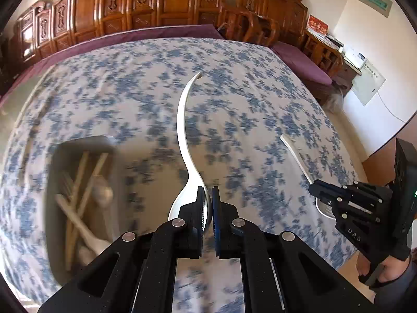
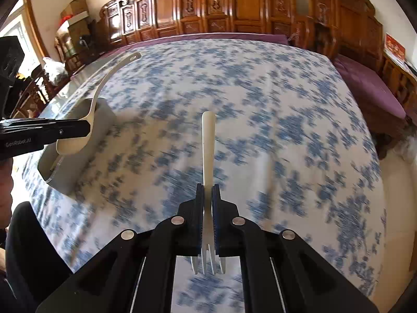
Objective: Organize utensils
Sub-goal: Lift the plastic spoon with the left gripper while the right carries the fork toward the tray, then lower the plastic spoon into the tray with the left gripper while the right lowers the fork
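My left gripper (image 1: 208, 191) is shut on the bowl of a long white ladle-like spoon (image 1: 182, 120), its handle pointing away above the bed. It also shows in the right wrist view (image 2: 87, 127), holding the spoon (image 2: 104, 83) over a grey utensil box (image 2: 78, 161). My right gripper (image 2: 208, 190) is shut on a white fork (image 2: 208, 140), handle forward, tines toward the camera. In the left wrist view the right gripper (image 1: 316, 189) holds the fork (image 1: 295, 156) at the right. The box (image 1: 54, 182) holds wooden chopsticks (image 1: 88, 180) and pale spoons.
The blue-flowered sheet (image 1: 247, 99) covers a wide bed, blurred by motion. Carved wooden cabinets (image 1: 161, 2) line the far side. A purple cushion (image 1: 299, 60) and a wooden desk (image 1: 328, 49) lie to the right.
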`<state>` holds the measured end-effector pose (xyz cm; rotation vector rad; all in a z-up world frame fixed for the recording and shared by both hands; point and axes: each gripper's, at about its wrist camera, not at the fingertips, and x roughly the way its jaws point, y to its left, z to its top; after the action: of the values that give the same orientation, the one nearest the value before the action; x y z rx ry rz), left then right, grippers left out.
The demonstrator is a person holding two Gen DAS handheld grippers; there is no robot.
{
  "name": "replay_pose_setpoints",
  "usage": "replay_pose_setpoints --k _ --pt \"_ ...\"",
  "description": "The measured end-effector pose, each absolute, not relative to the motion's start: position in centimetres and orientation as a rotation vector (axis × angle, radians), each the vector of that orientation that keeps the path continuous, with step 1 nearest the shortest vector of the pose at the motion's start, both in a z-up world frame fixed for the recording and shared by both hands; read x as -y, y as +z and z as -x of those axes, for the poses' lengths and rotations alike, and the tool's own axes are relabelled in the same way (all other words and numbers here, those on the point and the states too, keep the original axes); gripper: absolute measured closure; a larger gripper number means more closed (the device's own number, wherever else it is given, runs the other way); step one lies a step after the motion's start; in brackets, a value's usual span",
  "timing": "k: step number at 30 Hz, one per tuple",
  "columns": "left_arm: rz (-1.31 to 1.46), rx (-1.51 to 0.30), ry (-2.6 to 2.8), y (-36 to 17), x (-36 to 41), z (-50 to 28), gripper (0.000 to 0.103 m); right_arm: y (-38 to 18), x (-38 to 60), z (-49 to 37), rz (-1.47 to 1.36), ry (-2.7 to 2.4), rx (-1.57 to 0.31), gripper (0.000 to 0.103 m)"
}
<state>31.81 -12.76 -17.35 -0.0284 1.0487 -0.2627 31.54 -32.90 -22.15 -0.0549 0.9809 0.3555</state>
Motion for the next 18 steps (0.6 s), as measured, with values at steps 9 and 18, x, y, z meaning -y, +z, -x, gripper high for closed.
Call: replay_pose_setpoints --k 9,18 --pt "-0.015 -1.039 -0.207 -16.6 5.6 -29.6 0.099 -21.1 24.8 -31.2 0.087 0.457 -0.956 0.095" --pt "-0.001 -1.1 -0.173 -19.4 1.4 -29.2 0.099 -21.0 19.9 -30.1 0.094 0.515 -0.957 0.095"
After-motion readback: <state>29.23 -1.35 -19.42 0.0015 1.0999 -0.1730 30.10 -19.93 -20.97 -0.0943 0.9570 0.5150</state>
